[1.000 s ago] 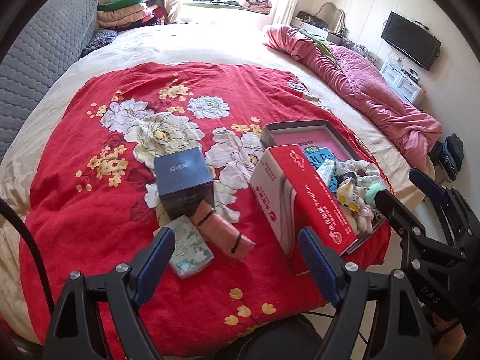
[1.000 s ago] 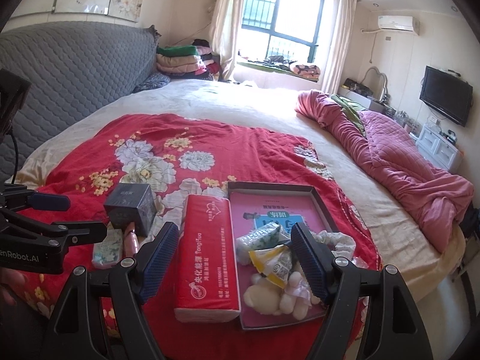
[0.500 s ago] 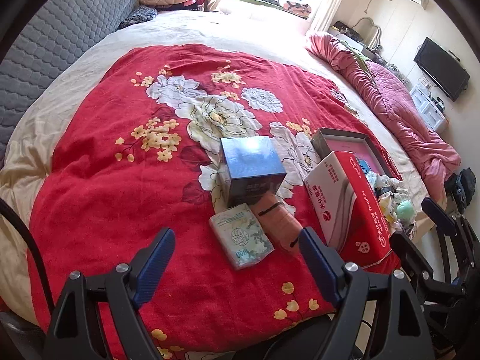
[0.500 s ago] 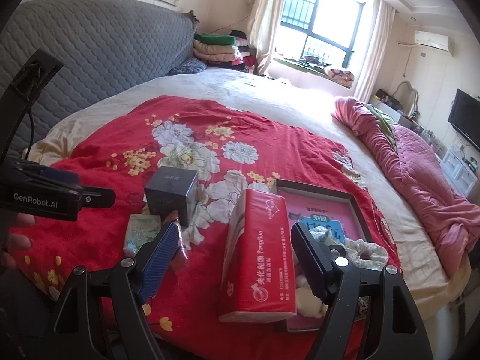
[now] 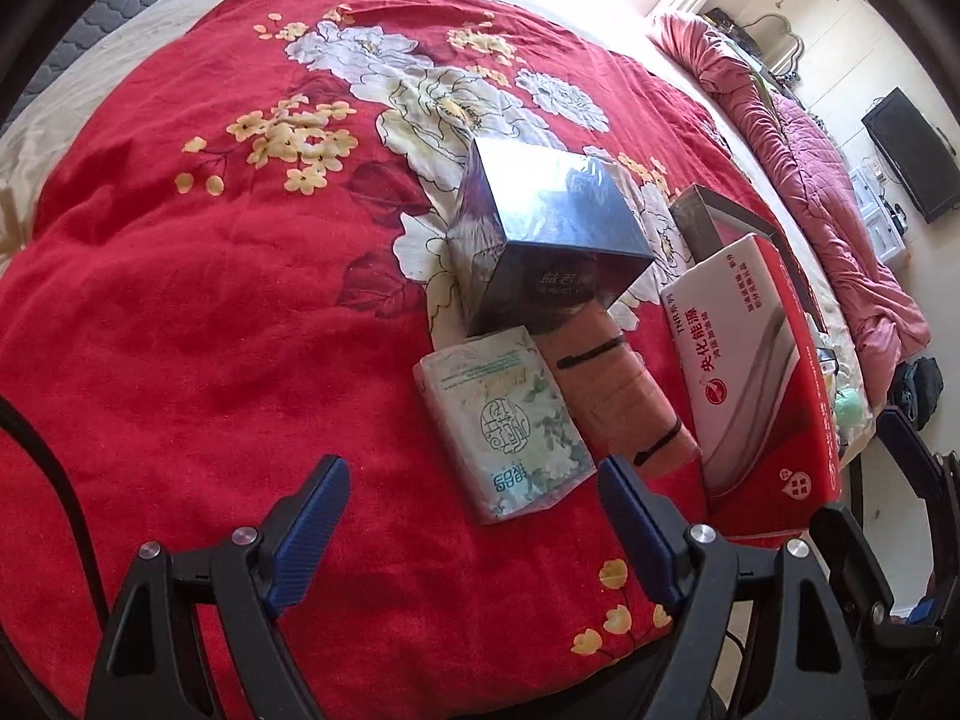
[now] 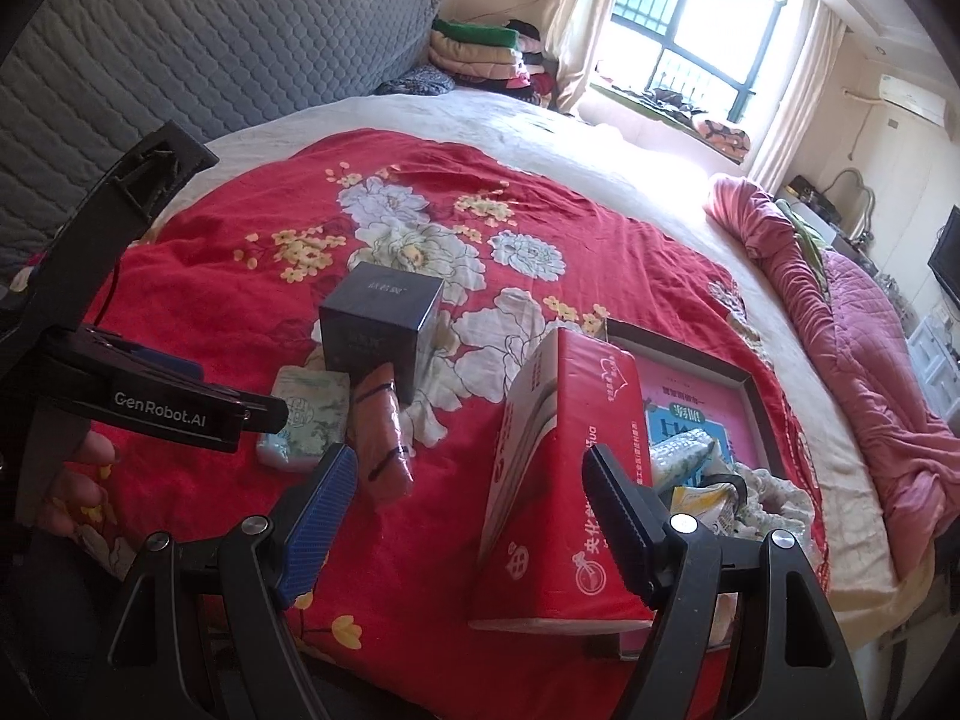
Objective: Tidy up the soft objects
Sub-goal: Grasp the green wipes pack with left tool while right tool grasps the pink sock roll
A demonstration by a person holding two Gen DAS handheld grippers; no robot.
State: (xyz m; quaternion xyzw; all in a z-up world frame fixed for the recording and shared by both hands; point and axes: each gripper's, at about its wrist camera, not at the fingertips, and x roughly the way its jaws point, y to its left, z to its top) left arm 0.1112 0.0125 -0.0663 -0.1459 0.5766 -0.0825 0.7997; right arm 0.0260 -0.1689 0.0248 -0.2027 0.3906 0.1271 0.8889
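Red quilt (image 5: 180,330) looms closer as my left gripper (image 5: 474,531) has dropped, jaws wide and empty, toward the near tissue pack (image 5: 504,420); pickup comes next

tissue pack (image 5: 507,420) lies left of the roll (image 5: 618,384), box (image 5: 540,234) behind both.

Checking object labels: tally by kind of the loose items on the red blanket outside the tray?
Tissue packs: 2, the red pack and the small green floral pack
Boxes: 1, the dark blue box
Pink rolls with black bands: 1
Total: 4
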